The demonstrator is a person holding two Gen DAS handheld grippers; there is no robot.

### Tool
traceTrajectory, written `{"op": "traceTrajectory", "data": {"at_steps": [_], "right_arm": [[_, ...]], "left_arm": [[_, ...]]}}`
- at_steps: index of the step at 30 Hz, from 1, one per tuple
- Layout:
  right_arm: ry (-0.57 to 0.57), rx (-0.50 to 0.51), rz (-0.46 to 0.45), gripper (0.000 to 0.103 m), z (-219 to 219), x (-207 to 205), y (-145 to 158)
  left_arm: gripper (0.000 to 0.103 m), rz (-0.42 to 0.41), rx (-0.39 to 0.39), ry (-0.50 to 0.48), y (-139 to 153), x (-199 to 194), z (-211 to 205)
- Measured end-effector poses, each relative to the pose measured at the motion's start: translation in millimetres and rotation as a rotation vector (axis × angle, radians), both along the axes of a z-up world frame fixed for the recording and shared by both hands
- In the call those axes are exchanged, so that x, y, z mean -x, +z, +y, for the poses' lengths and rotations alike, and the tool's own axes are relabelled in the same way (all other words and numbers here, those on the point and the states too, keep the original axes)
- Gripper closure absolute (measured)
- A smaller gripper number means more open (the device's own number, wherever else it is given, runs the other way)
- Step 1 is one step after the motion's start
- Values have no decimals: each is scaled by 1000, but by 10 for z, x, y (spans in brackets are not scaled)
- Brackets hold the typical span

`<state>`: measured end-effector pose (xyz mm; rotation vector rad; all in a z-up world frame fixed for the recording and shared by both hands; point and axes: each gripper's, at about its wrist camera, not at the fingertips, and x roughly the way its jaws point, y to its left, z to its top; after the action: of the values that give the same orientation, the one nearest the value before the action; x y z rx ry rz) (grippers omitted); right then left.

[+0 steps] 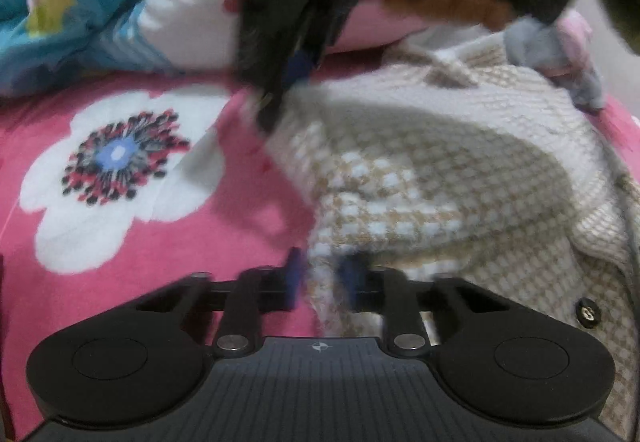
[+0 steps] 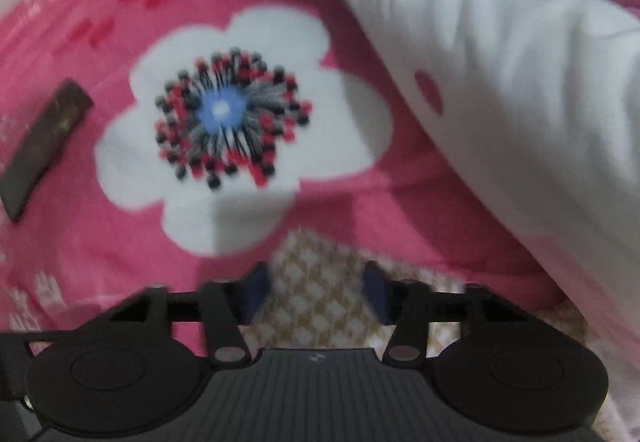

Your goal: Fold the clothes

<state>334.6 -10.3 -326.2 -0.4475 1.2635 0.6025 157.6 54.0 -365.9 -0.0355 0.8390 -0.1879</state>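
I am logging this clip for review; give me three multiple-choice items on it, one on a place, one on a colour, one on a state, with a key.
1. Where does the dark flat strip lie in the right wrist view?
A. Left of the white flower on the pink bedsheet
B. On the white pillow
C. On the garment

2. What colours is the checked garment?
A. Blue and green
B. Beige and white
C. Black and red

3. What sits between the left gripper fingers?
A. Nothing
B. An edge of the checked garment
C. A corner of the blue quilt

Key: 1 A, the strip rests on pink cloth left of the flower. 2 B, the weave shows beige and white squares. 3 B, checked cloth runs between the blue pads.
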Motion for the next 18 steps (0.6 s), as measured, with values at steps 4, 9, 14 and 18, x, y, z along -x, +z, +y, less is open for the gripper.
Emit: {"op": "traceTrajectory", "data": {"at_steps": [4, 9, 14, 18], "right_arm": [[-117, -153, -110, 95, -291, 99, 360], [-216, -305, -221, 96, -507, 73, 357], [-262, -311, -221, 92, -417, -182, -238], [-262, -287, -338, 80, -431, -97, 49]], "left_arm": [[94, 0, 117, 111, 26, 129, 111], [95, 22, 204, 181, 16, 204, 204], [92, 102, 319, 229, -112, 121, 389], [88, 130, 356, 221, -92, 182, 499]]}}
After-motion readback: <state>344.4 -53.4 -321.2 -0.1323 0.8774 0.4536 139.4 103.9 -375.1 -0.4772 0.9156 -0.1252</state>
